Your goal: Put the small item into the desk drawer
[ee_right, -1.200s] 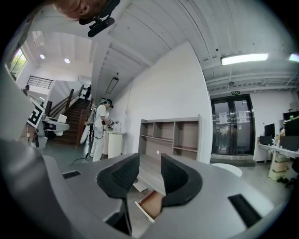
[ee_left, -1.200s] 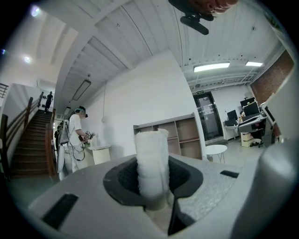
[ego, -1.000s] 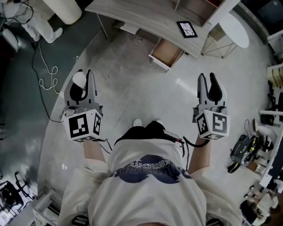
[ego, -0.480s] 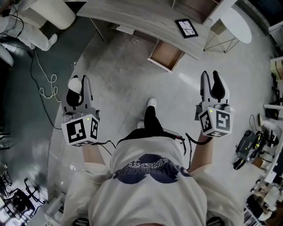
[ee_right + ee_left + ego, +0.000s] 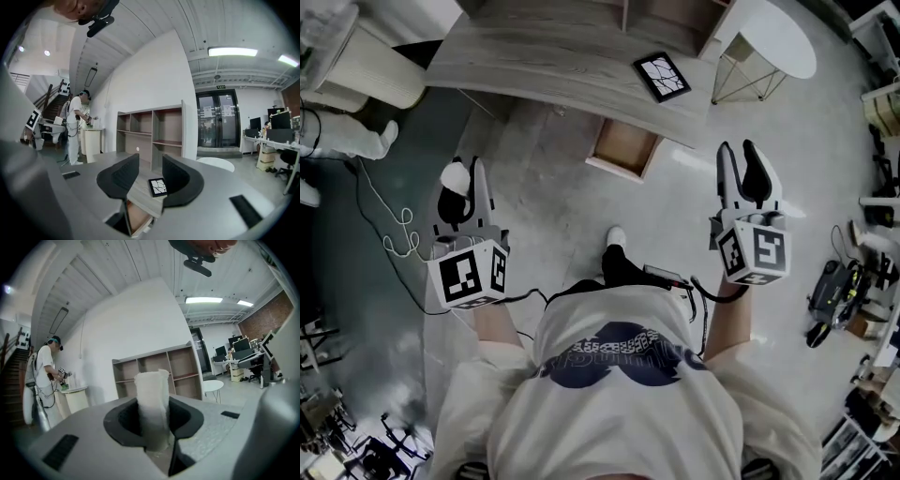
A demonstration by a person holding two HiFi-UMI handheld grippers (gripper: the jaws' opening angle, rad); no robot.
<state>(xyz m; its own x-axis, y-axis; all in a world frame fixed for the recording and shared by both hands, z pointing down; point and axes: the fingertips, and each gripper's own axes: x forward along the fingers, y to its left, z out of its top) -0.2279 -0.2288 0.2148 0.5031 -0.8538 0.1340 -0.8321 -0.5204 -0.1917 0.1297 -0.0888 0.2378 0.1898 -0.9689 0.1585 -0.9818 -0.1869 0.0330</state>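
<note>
My left gripper (image 5: pixel 457 180) is shut on a small white soft item (image 5: pixel 455 175), held over the floor to the left of the desk. In the left gripper view the white item (image 5: pixel 152 408) stands upright between the dark pads (image 5: pixel 123 418). My right gripper (image 5: pixel 738 156) is open with nothing between its fingers. The grey wooden desk (image 5: pixel 553 56) lies ahead, and its drawer (image 5: pixel 623 148) is pulled out, its wooden inside showing. In the right gripper view the open drawer (image 5: pixel 136 218) sits just beyond the right gripper (image 5: pixel 146 176).
A black-framed plate with a cracked pattern (image 5: pixel 662 77) lies on the desk. A white round side table (image 5: pixel 769 42) stands at the right, a shelf unit (image 5: pixel 675 14) behind the desk. A white pedestal (image 5: pixel 370 70), a floor cable (image 5: pixel 398 246) and another person (image 5: pixel 47 376) are left.
The desk and its open drawer have come nearer and lower in the head view. Both grippers kept their stance, the left still holding the white item.
</note>
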